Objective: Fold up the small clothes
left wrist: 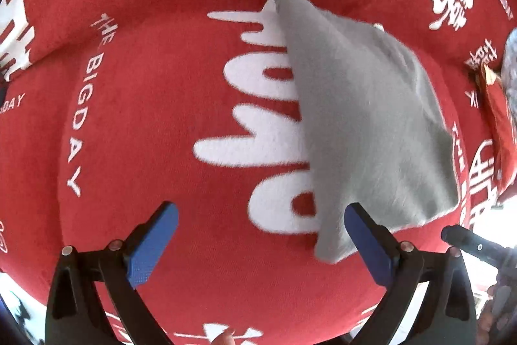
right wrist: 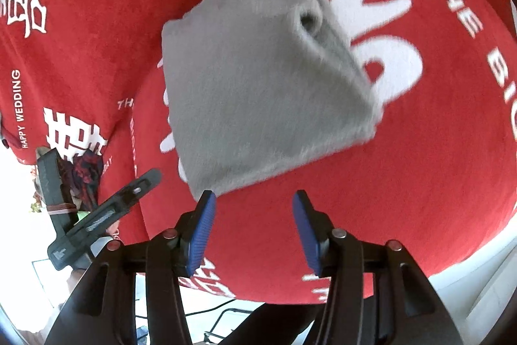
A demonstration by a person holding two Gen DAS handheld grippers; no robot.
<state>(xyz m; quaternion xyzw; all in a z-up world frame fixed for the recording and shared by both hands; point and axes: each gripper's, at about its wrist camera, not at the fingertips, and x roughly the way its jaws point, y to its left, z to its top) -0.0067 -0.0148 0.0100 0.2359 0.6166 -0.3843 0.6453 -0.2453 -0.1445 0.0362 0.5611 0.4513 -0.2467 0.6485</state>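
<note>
A small grey garment [left wrist: 365,118] lies folded on a red blanket [left wrist: 155,105] with white lettering. My left gripper [left wrist: 261,235] is open and empty, its blue pads wide apart; the garment's near corner lies just inside its right pad [left wrist: 368,244]. In the right wrist view the grey garment [right wrist: 258,80] is a folded block with a small opening on its top right. My right gripper [right wrist: 255,228] is open and empty, just short of the garment's near edge, its left pad [right wrist: 202,231] below the near corner.
The red blanket [right wrist: 404,177] covers the whole surface and drops off at its near edge. The other gripper's black body [right wrist: 97,212] is at the lower left of the right wrist view. A dark patterned item [right wrist: 85,173] lies at the blanket's left edge.
</note>
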